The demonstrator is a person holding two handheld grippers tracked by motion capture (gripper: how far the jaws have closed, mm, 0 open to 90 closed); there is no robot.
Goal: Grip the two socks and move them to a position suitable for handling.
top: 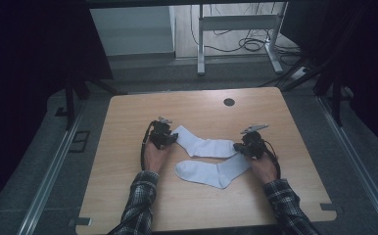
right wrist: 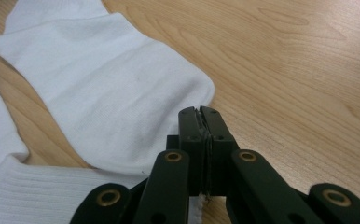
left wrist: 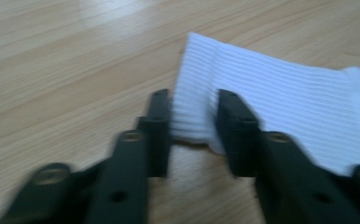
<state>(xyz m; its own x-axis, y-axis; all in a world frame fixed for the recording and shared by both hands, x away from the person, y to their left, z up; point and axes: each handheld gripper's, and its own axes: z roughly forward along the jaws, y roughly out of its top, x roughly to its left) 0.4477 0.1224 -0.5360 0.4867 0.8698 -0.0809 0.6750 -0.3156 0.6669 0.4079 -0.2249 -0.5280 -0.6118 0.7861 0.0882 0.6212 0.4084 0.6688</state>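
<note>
High view: two white socks lie mid-table, the farther sock [top: 204, 145] just behind the nearer sock [top: 211, 172]. The left gripper [top: 170, 139] meets the farther sock's ribbed cuff; the right gripper [top: 239, 149] sits where its toe and the nearer sock's cuff meet. Bare wooden table [top: 128, 117] surrounds them.

Left gripper view, blurred: jaws part-open, straddling the ribbed cuff [left wrist: 194, 112], pads at its sides.

Right gripper view: jaws fully closed, pinching white knit fabric [right wrist: 196, 210], mostly hidden beneath them; the smooth toe [right wrist: 122, 93] lies just beyond.

No text, label, brand, number or sign can be read anywhere.
</note>
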